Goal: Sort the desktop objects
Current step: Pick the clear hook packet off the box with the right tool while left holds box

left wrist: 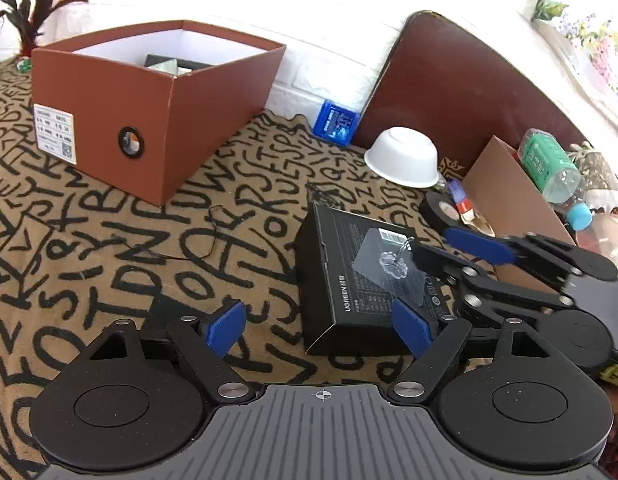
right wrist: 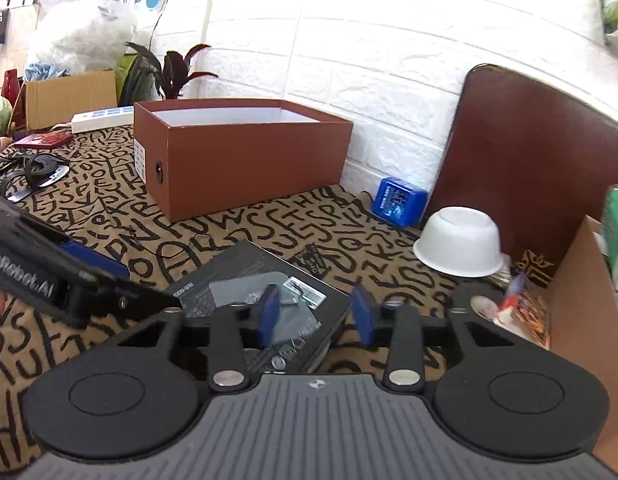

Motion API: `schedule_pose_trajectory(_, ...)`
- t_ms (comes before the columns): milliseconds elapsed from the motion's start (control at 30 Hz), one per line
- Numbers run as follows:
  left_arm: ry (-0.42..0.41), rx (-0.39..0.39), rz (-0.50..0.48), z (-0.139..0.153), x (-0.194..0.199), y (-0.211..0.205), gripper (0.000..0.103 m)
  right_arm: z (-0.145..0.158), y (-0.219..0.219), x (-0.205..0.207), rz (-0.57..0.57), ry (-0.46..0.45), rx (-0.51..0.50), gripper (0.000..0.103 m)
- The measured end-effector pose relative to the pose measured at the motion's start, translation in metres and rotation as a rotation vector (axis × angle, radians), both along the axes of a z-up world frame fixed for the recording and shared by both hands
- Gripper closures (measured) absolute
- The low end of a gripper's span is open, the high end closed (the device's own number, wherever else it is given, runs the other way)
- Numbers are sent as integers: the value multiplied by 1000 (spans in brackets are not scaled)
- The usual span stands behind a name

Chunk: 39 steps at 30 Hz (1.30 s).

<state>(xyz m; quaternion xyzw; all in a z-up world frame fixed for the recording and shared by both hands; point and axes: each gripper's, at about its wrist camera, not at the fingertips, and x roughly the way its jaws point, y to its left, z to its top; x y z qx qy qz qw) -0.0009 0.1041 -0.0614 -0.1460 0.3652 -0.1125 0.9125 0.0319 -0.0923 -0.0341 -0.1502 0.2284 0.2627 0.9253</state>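
A black Ugreen box point(left wrist: 361, 280) lies on the letter-print cloth, with a clear adhesive hook sheet point(left wrist: 389, 256) on top of it. My left gripper point(left wrist: 321, 330) is open, its right finger at the box's near corner. My right gripper point(left wrist: 449, 256) reaches in from the right over the sheet. In the right wrist view my right gripper point(right wrist: 317, 314) is open just above the box point(right wrist: 269, 280), its left finger over the clear sheet point(right wrist: 293, 320). The brown shoebox point(left wrist: 149, 108) stands open at the back left and holds some items.
A white bowl point(left wrist: 403, 156) sits upside down near a blue packet point(left wrist: 334, 123) and the brown chair back point(left wrist: 469, 92). A cardboard box point(left wrist: 513, 196) on the right holds a bottle point(left wrist: 553, 168) and clutter. Black tape roll point(left wrist: 443, 210) lies beside it.
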Motion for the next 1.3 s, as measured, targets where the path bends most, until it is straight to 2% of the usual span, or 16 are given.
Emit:
schedule_pose_trajectory(33,-2,9,-5,0,0,-2,15,-1,2,3,-1,6,-1,79)
schedule_pose_trajectory(100,-2,23,-15,-2,1,-4,15,-5,6,9,-4,22,0,87)
schedule_pose_trajectory(200,1,28,-13,-4,3,-4,15,-7,8,11,-2,21,4,92)
schedule_pose_trajectory(667,16,18,-10,-6,7,-2,16,-2,16,12,51,5,27,92)
schedule_pose_trajectory(833,12,24,13,-5,3,10,16,-1,20,6,95,3,4,92)
schedule_pose_trajectory(1133,19,20,9,-7,5,13,16,-5,31,14,94,12,13,92)
schedule_pose_trajectory(1300,22,14,-2,-9,8,10,16,-7,29,15,96,25,14,100)
